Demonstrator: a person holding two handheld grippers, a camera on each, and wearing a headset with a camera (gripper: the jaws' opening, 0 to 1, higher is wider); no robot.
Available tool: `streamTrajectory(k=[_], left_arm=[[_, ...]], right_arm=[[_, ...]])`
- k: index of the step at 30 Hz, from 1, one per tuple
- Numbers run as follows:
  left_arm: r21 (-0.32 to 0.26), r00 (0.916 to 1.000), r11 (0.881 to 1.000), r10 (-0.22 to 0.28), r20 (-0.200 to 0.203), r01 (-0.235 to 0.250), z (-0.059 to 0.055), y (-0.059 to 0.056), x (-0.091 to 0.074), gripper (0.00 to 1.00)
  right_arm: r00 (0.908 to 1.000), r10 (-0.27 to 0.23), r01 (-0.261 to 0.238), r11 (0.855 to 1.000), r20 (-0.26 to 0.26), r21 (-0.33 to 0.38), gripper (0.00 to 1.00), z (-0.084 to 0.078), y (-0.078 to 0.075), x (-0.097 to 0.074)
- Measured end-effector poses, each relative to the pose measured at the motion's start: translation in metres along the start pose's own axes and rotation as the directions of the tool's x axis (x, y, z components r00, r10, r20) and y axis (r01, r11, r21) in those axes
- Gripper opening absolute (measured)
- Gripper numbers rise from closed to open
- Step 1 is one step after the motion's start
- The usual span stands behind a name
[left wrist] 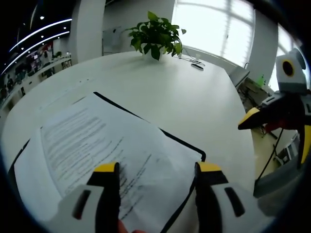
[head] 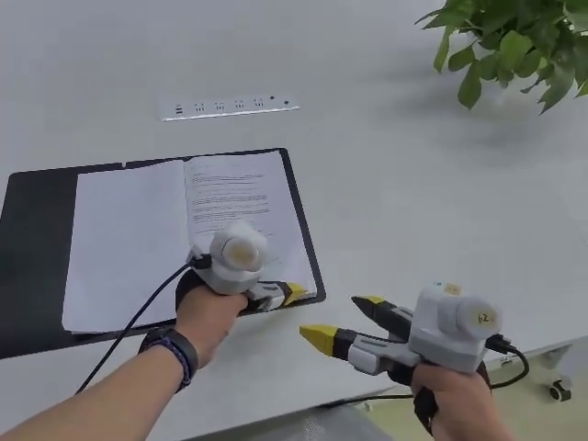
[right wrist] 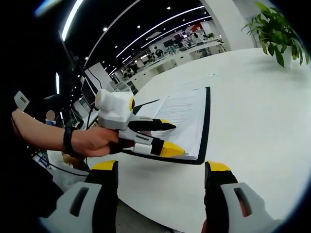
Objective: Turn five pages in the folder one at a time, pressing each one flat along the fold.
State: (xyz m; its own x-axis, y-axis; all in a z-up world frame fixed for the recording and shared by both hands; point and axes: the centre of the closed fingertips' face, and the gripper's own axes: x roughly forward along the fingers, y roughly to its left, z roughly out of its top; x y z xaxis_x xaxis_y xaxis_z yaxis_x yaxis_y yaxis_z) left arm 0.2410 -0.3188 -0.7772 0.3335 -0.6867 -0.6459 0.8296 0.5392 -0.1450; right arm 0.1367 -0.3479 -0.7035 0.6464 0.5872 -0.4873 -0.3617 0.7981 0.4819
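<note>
At the near right corner of the open folder [head: 28,276], the left gripper [head: 280,296] is hovering low with its jaws standing wide apart and nothing between them. In the left gripper view those jaws [left wrist: 157,167] are straddling the corner of the printed page [left wrist: 97,145], one tip over the paper and the other out past the black cover edge; whether a tip is touching the sheet I cannot tell. The folder is lying on the left half of the white table [head: 413,202], and its fold [head: 186,216] is running from near to far down the middle. A blank page [head: 124,239] is lying to the left of the fold and the printed page [head: 241,197] to the right. The printed page's free edge is running parallel to that fold, along the right side of the cover. The right gripper [head: 343,320] is waiting off the folder, to the near right of it, pointing left toward the same corner with its jaws also wide and empty [right wrist: 161,166]. Judging from this, the left gripper is sitting nearer to the page's free corner and is the better placed to lift it. The sheet will then be needing to swing leftward across the near-to-far fold, so the lift is best starting at this corner.
</note>
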Motion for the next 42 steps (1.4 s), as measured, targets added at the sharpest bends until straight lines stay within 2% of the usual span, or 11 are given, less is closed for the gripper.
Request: streamTrajectory(k=[5, 11, 17, 27, 30, 36, 42], left_arm=[[-0.015, 1.0, 1.0, 0.006, 0.003, -0.006, -0.002, 0.006, -0.004, 0.55], [-0.002, 0.9996, 1.0, 0.027, -0.005, -0.027, -0.007, 0.012, -0.009, 0.46], [-0.018, 0.9993, 0.999, 0.037, -0.001, -0.037, -0.009, 0.015, -0.013, 0.38], [-0.095, 0.999, 0.995, 0.039, 0.023, -0.037, -0.016, 0.019, -0.026, 0.21], [-0.096, 0.9989, 0.995, 0.038, 0.027, -0.035, -0.015, 0.019, -0.029, 0.12], [-0.119, 0.9975, 0.992, 0.048, 0.053, -0.041, -0.01, 0.022, -0.035, 0.1], [-0.113, 0.9967, 0.993, 0.049, 0.065, -0.042, -0.006, 0.024, -0.041, 0.09]], right_arm=[[1.0, 0.005, -0.005, 1.0, -0.001, -0.002, 0.71, 0.002, 0.0, 0.003], [0.9999, 0.011, -0.011, 1.0, -0.009, -0.009, 0.7, 0.001, 0.001, 0.007], [0.9998, 0.018, -0.018, 1.0, -0.011, -0.017, 0.68, 0.005, 0.0, 0.016], [0.9993, 0.037, -0.036, 0.999, 0.006, -0.029, 0.66, 0.032, -0.006, 0.042], [0.999, 0.044, -0.044, 0.998, 0.01, -0.041, 0.65, 0.039, -0.004, 0.046], [0.9987, 0.05, -0.05, 0.998, 0.005, -0.046, 0.65, 0.042, -0.005, 0.052], [0.9982, 0.057, -0.057, 0.998, 0.015, -0.037, 0.63, 0.049, -0.009, 0.061]])
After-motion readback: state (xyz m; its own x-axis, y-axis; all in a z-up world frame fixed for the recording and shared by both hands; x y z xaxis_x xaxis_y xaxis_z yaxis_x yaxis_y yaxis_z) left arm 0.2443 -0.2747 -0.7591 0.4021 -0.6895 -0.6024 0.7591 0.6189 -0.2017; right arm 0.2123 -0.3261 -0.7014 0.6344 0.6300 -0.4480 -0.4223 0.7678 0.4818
